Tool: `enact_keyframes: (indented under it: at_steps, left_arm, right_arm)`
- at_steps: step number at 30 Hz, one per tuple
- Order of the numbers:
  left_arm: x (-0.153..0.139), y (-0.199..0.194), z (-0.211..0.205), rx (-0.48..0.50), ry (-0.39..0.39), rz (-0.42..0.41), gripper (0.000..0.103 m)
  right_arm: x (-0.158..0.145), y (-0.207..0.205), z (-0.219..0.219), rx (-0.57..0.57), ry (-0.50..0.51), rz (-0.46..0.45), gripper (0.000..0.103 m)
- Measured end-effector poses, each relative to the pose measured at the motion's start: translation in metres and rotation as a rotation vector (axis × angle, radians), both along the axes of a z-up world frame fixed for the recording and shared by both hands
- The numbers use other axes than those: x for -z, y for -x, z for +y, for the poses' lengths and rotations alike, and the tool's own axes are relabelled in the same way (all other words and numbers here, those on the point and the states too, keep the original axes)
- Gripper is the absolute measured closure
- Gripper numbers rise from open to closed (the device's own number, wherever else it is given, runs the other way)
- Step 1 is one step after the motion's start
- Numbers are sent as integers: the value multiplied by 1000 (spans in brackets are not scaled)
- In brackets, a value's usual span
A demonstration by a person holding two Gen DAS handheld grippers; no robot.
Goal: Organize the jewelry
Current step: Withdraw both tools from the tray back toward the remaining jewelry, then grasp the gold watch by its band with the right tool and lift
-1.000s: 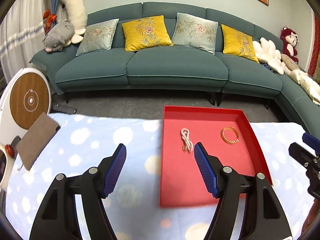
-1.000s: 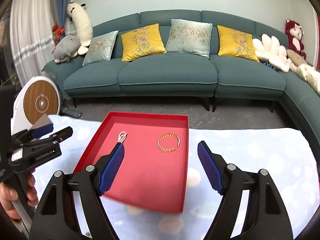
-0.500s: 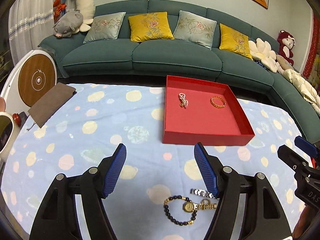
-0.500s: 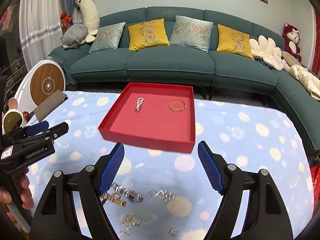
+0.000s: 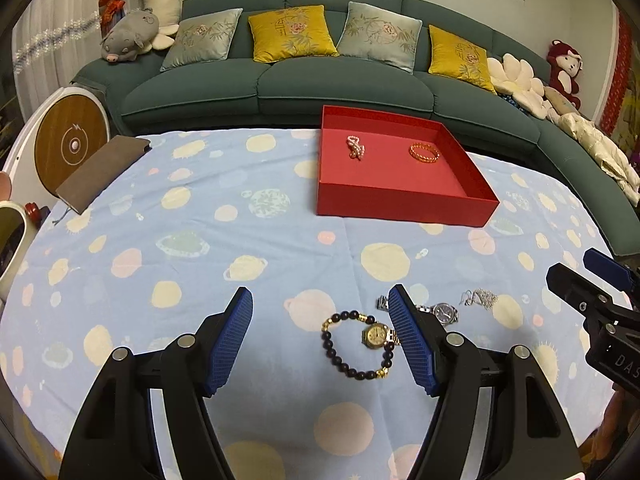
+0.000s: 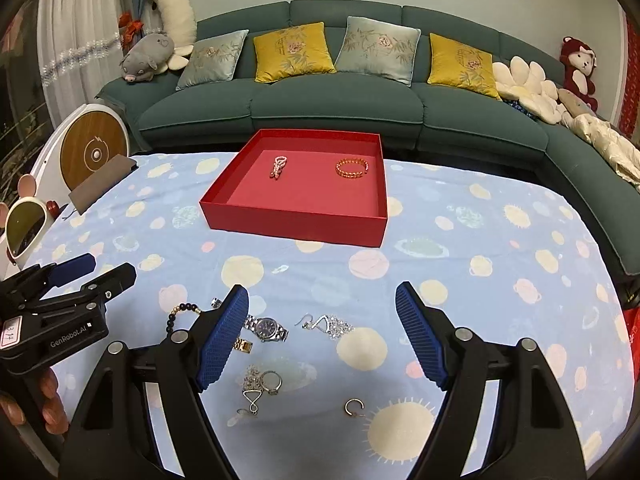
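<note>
1. The desk (image 5: 120, 208) is covered by a light blue cloth printed with planets and coloured spots.
2. A red tray (image 6: 294, 226) sits toward the far edge of the desk, in front of a green sofa (image 6: 340, 104).
3. Two pieces lie inside the red tray, well apart: a pearl string (image 6: 279, 166) at the left and a gold bead bracelet (image 6: 352, 168) at the right.
4. The left gripper (image 5: 320, 336) hovers over the near part of the desk. Its fingers (image 5: 230, 344) are spread with nothing between the pads.
5. A dark bead bracelet (image 5: 352, 344) lies on the cloth between the left gripper's fingers as seen from its camera, not touched by either pad. A gold watch (image 5: 376, 334) lies touching its right side.
6. The right gripper (image 6: 322, 336) also hovers over the near desk. Its fingers (image 6: 418, 338) are spread and hold nothing.
7. A silver watch (image 6: 266, 327) lies just beside the right gripper's left finger. A sparkly earring (image 6: 328, 325) lies near it to the right.
8. Closer to the right camera lie a ring (image 6: 272, 382), a second sparkly earring (image 6: 251, 394) and a small gold hoop (image 6: 355, 407), all loose on the cloth.
9. A brown pouch (image 5: 102, 172) rests at the far left edge of the desk.
10. A hand (image 6: 28, 404) holds the left gripper's handle at the left edge of the right camera view.
</note>
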State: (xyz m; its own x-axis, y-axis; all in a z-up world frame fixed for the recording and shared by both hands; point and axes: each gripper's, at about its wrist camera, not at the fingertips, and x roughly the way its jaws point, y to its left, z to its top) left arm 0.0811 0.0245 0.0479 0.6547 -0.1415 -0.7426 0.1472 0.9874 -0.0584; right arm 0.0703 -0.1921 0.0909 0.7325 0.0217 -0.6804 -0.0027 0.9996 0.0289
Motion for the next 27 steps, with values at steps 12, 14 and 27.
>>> enact_keyframes:
  at_steps: [12,14,27]
  left_arm:
    - [22,6,14,-13,-8,52,35]
    - [25,7,20,-17,-5,60,35]
    - [53,9,17,52,-7,115,35]
  right_arm:
    - [39,14,-8,10,-32,90,29]
    - [47,16,-8,5,-24,104,29]
    - [69,19,-2,-49,-28,132,35]
